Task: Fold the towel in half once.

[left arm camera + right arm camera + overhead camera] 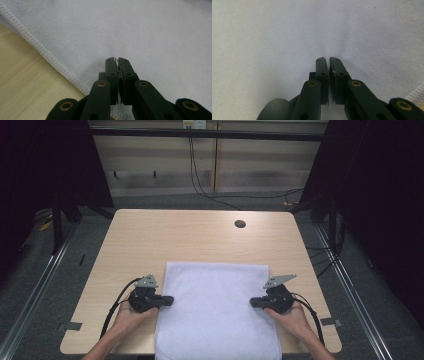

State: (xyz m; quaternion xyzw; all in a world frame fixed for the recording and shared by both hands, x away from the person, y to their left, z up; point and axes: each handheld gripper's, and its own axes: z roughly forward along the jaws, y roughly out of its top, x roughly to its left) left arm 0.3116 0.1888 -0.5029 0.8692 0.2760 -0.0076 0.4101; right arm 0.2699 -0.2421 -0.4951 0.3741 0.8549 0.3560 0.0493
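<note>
- Two hands come in from the near edge, each holding a black gripper at one side of a white towel (217,312).
- The left gripper (167,299) sits over the towel's left hem, its jaws brought together; whether cloth is pinched between them I cannot tell.
- The right gripper (255,301) mirrors it at the right hem, jaws likewise together, grip on the cloth unclear.
- The towel lies flat on the wooden counter (145,237), its near end reaching the counter's near edge.
- It looks soft, light and limp; it should sag when lifted, so the stitched hem (45,51) is likely the best hold.
- Beyond the towel the counter is bare wood with a round cable hole (240,224), leaving room to move.
</note>
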